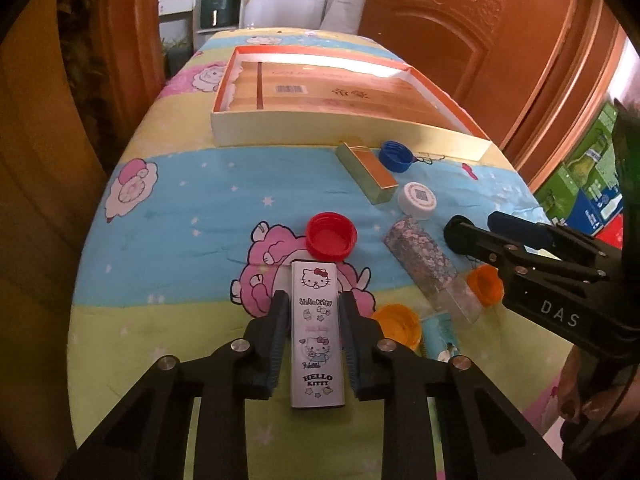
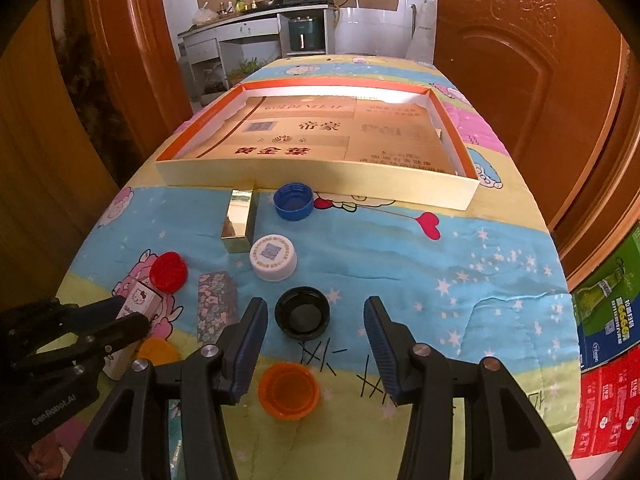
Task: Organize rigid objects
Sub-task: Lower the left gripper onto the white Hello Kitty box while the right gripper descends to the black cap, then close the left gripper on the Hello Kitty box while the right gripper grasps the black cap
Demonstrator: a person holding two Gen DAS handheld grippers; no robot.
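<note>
Pinching the Hello Kitty box [image 1: 317,336] in my left gripper [image 1: 313,344], I see the red cap [image 1: 331,241] touching its far end. My right gripper [image 2: 316,344] stands spread beside it, and my left fingers [image 2: 120,330] hide most of the box from there.

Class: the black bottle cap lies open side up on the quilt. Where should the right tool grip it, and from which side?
Grip the black bottle cap across its round outer rim, coming down from above: it sits flat, mouth up, between the open right tool fingers, with bare quilt around it.

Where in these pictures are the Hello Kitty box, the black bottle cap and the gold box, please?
Hello Kitty box [image 1: 317,332]: left wrist view, middle of its printed top face.
Black bottle cap [image 2: 303,317]: right wrist view, inside of the upturned cap.
Gold box [image 2: 239,220]: right wrist view, its shiny top face.
</note>
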